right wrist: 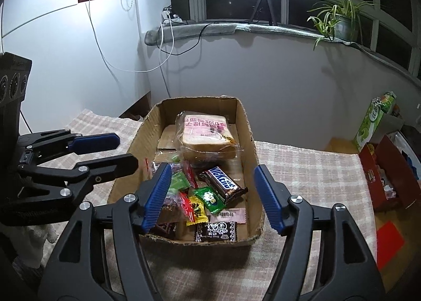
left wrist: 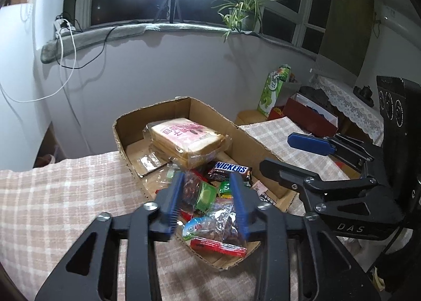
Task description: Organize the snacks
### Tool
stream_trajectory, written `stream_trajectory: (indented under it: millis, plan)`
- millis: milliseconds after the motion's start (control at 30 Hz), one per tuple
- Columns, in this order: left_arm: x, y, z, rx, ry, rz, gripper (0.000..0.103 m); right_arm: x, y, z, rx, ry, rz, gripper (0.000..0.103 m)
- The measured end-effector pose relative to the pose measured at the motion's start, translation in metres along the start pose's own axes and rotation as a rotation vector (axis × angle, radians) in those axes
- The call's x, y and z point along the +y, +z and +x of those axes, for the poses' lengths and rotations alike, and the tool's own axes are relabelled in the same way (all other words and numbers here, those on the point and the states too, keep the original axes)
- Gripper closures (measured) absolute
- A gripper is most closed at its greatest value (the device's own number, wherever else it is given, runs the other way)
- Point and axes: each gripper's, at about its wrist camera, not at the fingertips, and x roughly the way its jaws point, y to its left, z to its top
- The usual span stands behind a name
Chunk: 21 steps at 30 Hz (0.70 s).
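Note:
A cardboard box sits on a checked tablecloth. It holds a bag of sliced bread at the far end, a Snickers bar and several small wrapped candies. My left gripper hangs open over the near end of the box, above a clear snack bag; nothing is held. My right gripper is open and empty above the candies. Each gripper shows in the other's view, the right one and the left one.
The checked tablecloth covers the table around the box. A green carton and a red box stand off to the right. A ring light on a tripod and a potted plant stand on the windowsill.

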Motion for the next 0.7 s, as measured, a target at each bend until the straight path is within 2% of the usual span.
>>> stream_trajectory:
  millis: [67, 133, 233, 333, 433, 700]
  plan:
    - [-0.001, 0.000, -0.004, -0.011, 0.005, -0.003, 0.056, 0.000, -0.002, -0.006, -0.008, -0.005, 0.011, 0.020]
    - [-0.002, -0.001, -0.008, -0.017, 0.008, -0.003, 0.054, -0.002, -0.003, -0.012, -0.020, -0.006, 0.024, 0.020]
    - [-0.003, -0.002, -0.016, -0.030, 0.025, -0.009, 0.041, -0.004, -0.007, -0.020, -0.026, -0.006, 0.044, 0.019]
    - [-0.003, -0.003, -0.024, -0.043, 0.049, -0.017, 0.035, -0.005, -0.011, -0.028, -0.034, -0.011, 0.061, 0.010]
    - [-0.004, -0.006, -0.033, -0.057, 0.067, -0.030, 0.030, -0.005, -0.015, -0.037, -0.047, -0.010, 0.078, 0.009]
    - [-0.005, -0.013, -0.046, -0.070, 0.091, -0.055, 0.024, -0.003, -0.025, -0.053, -0.062, -0.027, 0.100, 0.009]
